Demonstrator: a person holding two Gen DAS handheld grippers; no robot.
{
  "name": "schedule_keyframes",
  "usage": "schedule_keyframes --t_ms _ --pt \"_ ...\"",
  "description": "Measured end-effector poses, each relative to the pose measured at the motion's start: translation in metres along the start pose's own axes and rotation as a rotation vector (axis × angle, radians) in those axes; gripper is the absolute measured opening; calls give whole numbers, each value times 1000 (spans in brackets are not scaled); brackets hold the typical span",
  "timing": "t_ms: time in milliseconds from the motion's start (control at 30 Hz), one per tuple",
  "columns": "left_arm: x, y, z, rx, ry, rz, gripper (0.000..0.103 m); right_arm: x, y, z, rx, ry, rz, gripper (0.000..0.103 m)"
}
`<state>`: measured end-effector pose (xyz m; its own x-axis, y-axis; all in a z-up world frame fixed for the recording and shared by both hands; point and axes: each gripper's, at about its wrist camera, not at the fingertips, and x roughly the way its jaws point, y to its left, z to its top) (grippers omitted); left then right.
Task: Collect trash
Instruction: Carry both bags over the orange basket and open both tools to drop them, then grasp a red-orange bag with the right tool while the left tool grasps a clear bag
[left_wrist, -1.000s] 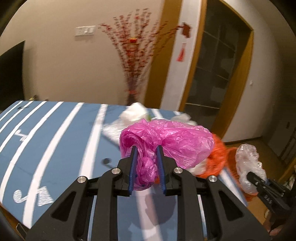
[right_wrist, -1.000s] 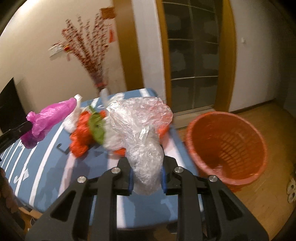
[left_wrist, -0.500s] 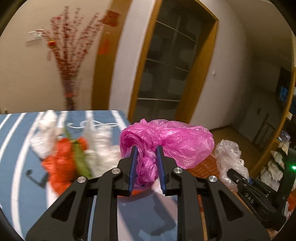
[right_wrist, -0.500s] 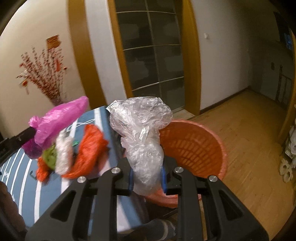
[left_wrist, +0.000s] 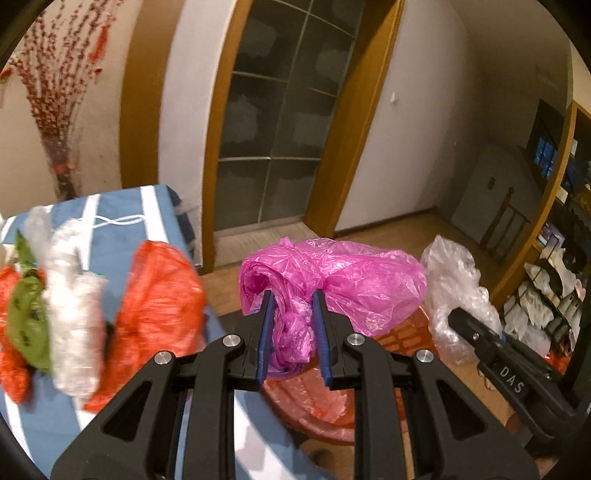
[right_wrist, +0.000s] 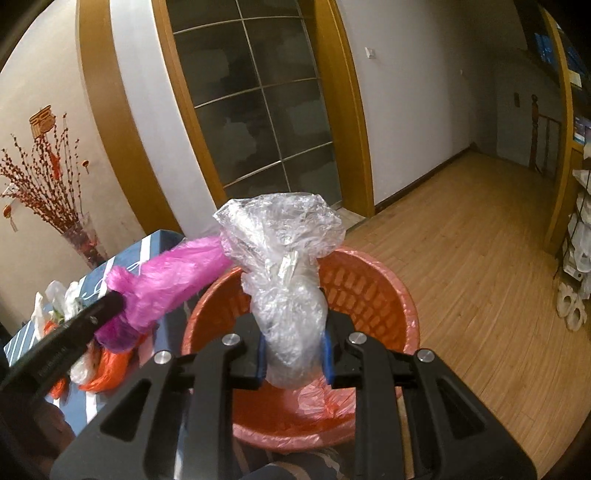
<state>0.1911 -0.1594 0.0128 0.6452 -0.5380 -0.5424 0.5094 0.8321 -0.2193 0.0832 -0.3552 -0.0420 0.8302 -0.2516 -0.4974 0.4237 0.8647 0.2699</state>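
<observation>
My left gripper (left_wrist: 291, 332) is shut on a crumpled pink plastic bag (left_wrist: 343, 280) and holds it over the near rim of the orange basket (left_wrist: 325, 402). My right gripper (right_wrist: 293, 350) is shut on a clear plastic bag (right_wrist: 284, 258) and holds it above the open orange basket (right_wrist: 369, 288), which stands on the floor. The pink bag also shows in the right wrist view (right_wrist: 173, 277), to the left over the basket's rim. The clear bag shows at the right of the left wrist view (left_wrist: 454, 280).
A blue table with white stripes (left_wrist: 122, 210) stands left of the basket and carries orange (left_wrist: 159, 302), white (left_wrist: 74, 317) and green (left_wrist: 26, 314) bags. A vase of red branches (right_wrist: 77, 236) stands behind it. Wooden floor (right_wrist: 480, 258) lies to the right, with a shelf rack (right_wrist: 580, 240) at its edge.
Both grippers have swung right from the table toward the basket, carrying their bags. The basket now lies directly under the clear bag, and the pink bag has come over its rim.
</observation>
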Motion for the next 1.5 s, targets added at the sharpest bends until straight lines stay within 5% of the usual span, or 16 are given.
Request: schedule_keyframes --t_ms 467,667,1267,1500 --pt "58 -15 -9 32 114 -27 24 27 -25 15 22 9 -14 31" --pt "62 -14 -15 37 136 -8 44 33 -29 13 32 33 -12 41" --pt "20 5 -8 35 58 50 62 8 -8 10 -18 -4 -25 62" --pt "-20 34 -12 3 -1 146 78 -3 20 1 -67 -12 -18 67"
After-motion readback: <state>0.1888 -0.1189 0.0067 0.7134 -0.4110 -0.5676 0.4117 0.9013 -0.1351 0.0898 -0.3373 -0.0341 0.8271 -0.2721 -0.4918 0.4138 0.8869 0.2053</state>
